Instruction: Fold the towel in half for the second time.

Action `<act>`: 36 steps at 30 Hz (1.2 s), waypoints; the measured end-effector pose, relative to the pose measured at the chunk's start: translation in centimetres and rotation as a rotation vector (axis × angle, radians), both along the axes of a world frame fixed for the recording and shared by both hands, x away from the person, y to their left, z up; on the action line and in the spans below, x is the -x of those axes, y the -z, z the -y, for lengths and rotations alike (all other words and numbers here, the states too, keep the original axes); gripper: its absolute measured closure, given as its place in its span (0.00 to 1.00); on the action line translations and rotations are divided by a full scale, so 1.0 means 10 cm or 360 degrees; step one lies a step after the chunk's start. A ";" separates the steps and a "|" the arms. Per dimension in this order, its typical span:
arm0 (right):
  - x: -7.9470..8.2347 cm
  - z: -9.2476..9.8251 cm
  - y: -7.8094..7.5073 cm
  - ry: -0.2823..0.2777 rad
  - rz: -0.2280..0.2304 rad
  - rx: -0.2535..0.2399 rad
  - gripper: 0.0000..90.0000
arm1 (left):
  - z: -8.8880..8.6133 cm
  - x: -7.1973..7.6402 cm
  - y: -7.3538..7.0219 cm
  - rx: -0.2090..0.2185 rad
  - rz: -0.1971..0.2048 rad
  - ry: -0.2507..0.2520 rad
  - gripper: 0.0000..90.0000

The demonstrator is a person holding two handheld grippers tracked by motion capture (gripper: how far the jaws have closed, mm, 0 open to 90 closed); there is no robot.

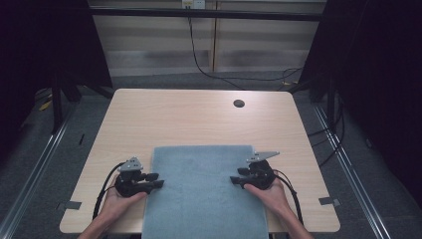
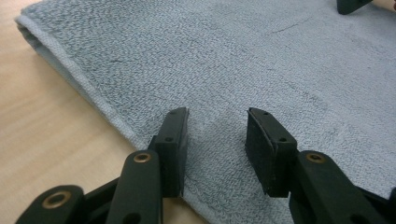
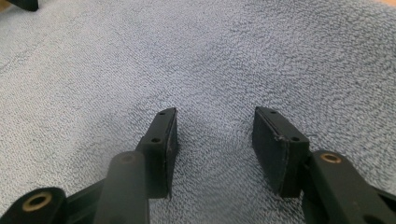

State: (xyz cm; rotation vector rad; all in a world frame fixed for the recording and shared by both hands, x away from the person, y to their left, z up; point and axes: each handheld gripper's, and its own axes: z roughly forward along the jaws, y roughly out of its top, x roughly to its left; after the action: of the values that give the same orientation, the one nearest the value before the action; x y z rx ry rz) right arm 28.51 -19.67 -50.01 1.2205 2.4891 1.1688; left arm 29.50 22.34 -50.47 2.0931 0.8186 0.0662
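A grey-blue towel (image 1: 206, 191) lies flat on the near half of the wooden table (image 1: 199, 119), its front end hanging over the near edge. My left gripper (image 1: 160, 180) points inward over the towel's left edge, held in a hand. In the left gripper view the towel (image 2: 210, 60) passes under the left gripper (image 2: 217, 114), whose jaws stand apart with only flat cloth below them. My right gripper (image 1: 234, 181) points inward over the towel's right side. In the right gripper view the right gripper (image 3: 215, 112) is open above the towel (image 3: 210, 56), gripping nothing.
A dark round hole (image 1: 239, 103) sits in the table's far right part. Bare wood (image 2: 42, 130) lies beside the towel's folded left edge. Black cables (image 1: 199, 59) trail on the floor behind the table. Metal rails (image 1: 343, 159) run along both sides.
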 end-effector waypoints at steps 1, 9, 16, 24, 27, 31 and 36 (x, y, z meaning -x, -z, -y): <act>0.03 -0.01 0.00 -0.0010 0.0006 0.0017 0.56 | 0.00 0.02 -0.01 -0.0005 -0.0011 0.0012 0.65; 0.32 -0.01 -0.03 -0.0033 -0.0005 0.0044 0.56 | 0.09 0.24 -0.06 -0.0067 -0.0038 0.0008 0.62; 0.50 0.04 -0.05 -0.0042 -0.0054 0.0018 0.55 | 0.11 0.35 -0.13 -0.0082 -0.0022 0.0069 0.57; 0.28 0.32 -0.38 0.0100 0.0085 -0.0153 0.54 | 0.08 -0.07 -0.46 0.0025 0.0111 0.0003 0.56; 0.07 0.45 -0.48 0.0151 0.0128 -0.0136 0.55 | 0.10 -0.35 -0.50 0.0055 0.0137 -0.0040 0.57; -0.23 0.55 -0.42 0.0158 0.0117 -0.0097 0.55 | 0.09 -0.61 -0.43 0.0087 0.0112 -0.0098 0.60; -0.46 0.65 -0.17 0.0250 0.0081 -0.0142 0.55 | 0.05 -0.78 -0.28 0.0058 0.0081 -0.0143 0.60</act>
State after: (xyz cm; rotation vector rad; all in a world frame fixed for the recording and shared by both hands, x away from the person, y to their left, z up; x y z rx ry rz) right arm 33.11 -26.18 -48.31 1.3628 2.2802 1.2647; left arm 37.26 21.87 -47.68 2.0121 0.8763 0.1509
